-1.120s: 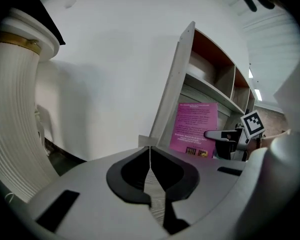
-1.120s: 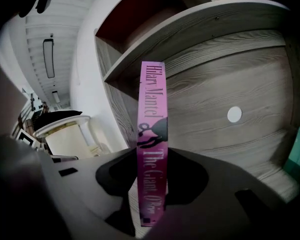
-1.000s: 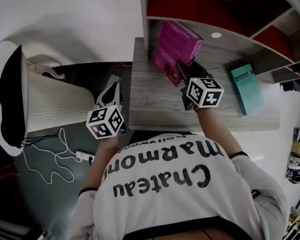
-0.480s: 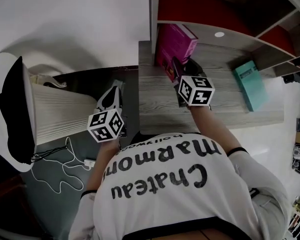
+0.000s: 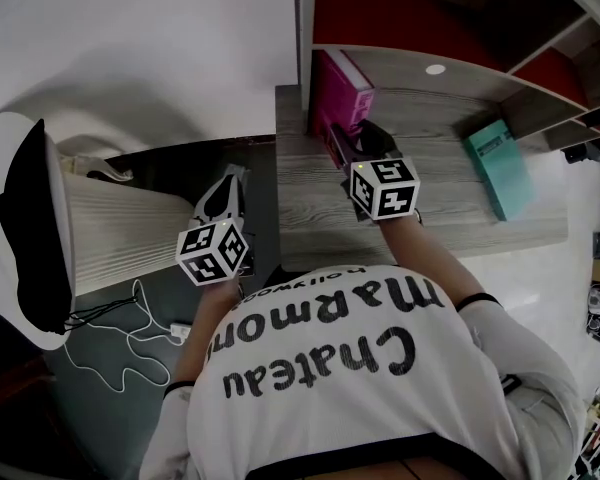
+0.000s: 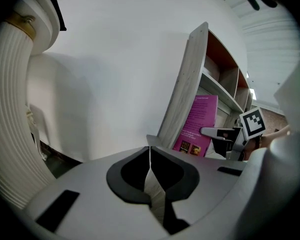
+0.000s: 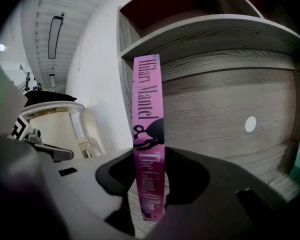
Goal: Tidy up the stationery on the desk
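**Pink book stands at the shelf's end**

My right gripper [image 5: 345, 140] clamps the spine of the pink book [image 5: 338, 88], which stands upright on the desk [image 5: 450, 213], just beside the left side panel [image 5: 305, 28] of the shelf unit. I hold my left gripper [image 5: 228, 180] off the desk's left edge, jaws pressed together on nothing. A teal book [image 5: 500, 168] lies flat well apart, near the desk's right end.
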`<state>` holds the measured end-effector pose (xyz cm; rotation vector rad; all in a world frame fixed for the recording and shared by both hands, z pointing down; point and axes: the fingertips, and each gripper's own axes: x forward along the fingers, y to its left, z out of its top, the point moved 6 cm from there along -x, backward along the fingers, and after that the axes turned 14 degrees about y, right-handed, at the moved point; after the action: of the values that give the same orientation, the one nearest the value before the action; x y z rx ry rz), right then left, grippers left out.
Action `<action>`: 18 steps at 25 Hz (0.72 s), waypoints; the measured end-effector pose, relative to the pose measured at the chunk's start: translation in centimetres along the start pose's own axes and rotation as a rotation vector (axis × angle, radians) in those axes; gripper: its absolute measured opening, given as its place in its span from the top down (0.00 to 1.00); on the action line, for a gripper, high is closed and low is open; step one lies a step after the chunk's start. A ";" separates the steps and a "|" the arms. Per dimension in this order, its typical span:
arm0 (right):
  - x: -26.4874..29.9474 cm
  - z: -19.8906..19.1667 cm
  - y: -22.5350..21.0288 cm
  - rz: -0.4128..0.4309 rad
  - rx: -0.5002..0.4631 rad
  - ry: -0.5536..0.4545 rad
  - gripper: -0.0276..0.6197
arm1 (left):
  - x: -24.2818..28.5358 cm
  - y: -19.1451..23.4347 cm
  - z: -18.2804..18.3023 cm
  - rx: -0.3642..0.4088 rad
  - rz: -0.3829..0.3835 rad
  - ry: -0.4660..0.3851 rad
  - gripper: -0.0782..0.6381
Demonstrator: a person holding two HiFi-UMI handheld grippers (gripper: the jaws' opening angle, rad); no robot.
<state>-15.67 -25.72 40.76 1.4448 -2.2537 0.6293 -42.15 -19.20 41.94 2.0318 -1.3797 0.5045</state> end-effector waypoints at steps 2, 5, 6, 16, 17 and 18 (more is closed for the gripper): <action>0.0 -0.3 0.3 0.013 -0.009 0.008 0.72 | -0.1 0.1 -0.1 -0.008 0.004 -0.001 0.86; 0.0 -0.6 0.7 0.058 -0.029 0.029 0.70 | -0.2 0.2 -0.4 -0.022 0.010 -0.004 0.86; 0.0 -0.6 1.0 0.084 -0.042 0.039 0.68 | -0.3 0.2 -0.4 -0.025 0.012 -0.004 0.86; 1.1 -1.1 2.0 0.161 -0.106 0.092 0.62 | -0.5 0.8 -1.3 -0.049 0.026 0.001 0.86; 1.3 -1.1 2.0 0.161 -0.106 0.093 0.62 | -0.6 0.9 -1.4 -0.051 0.029 0.001 0.86; 1.4 -1.0 1.9 0.159 -0.107 0.094 0.62 | -0.6 1.0 -1.4 -0.053 0.032 0.001 0.86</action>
<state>-17.91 -25.52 42.06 1.1703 -2.3064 0.6012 -43.30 -18.06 42.88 1.9697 -1.4123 0.4776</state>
